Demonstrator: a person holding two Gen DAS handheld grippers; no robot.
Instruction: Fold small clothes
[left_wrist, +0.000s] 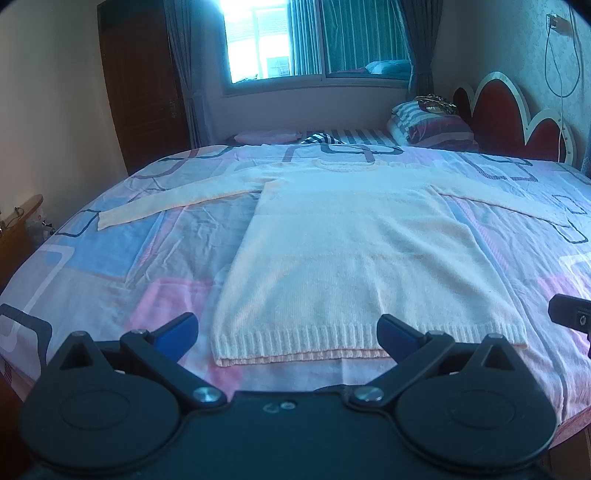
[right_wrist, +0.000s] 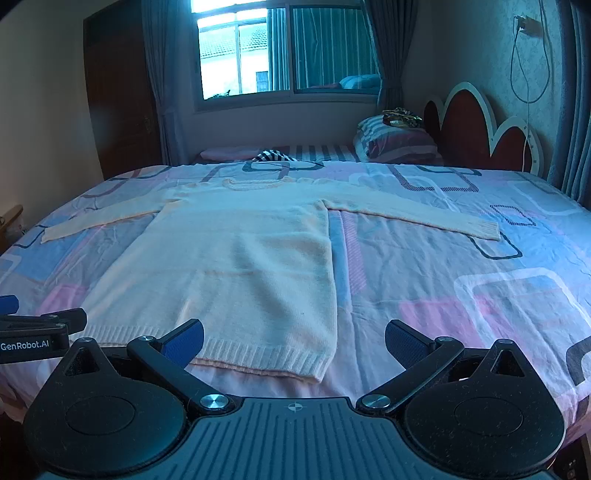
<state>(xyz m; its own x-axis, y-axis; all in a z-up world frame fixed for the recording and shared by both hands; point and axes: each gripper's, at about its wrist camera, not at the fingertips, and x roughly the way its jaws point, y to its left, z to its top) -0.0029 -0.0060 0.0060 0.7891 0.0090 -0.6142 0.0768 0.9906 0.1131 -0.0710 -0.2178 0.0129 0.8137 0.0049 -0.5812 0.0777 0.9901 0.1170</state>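
Observation:
A cream knitted sweater (left_wrist: 354, 251) lies flat on the bed, hem toward me, both sleeves spread out to the sides; it also shows in the right wrist view (right_wrist: 236, 266). My left gripper (left_wrist: 288, 332) is open and empty, hovering over the hem's left part. My right gripper (right_wrist: 295, 338) is open and empty, over the hem's right corner. The right gripper's body shows at the right edge of the left wrist view (left_wrist: 570, 314); the left gripper's body shows at the left edge of the right wrist view (right_wrist: 37, 328).
The bed (left_wrist: 110, 258) has a pink and blue patterned sheet. Pillows (left_wrist: 428, 125) and a red headboard (left_wrist: 517, 118) stand at the far right. A window (left_wrist: 295, 37), curtains and a dark wardrobe (left_wrist: 140, 92) are behind. A small table (left_wrist: 18, 229) is at the left.

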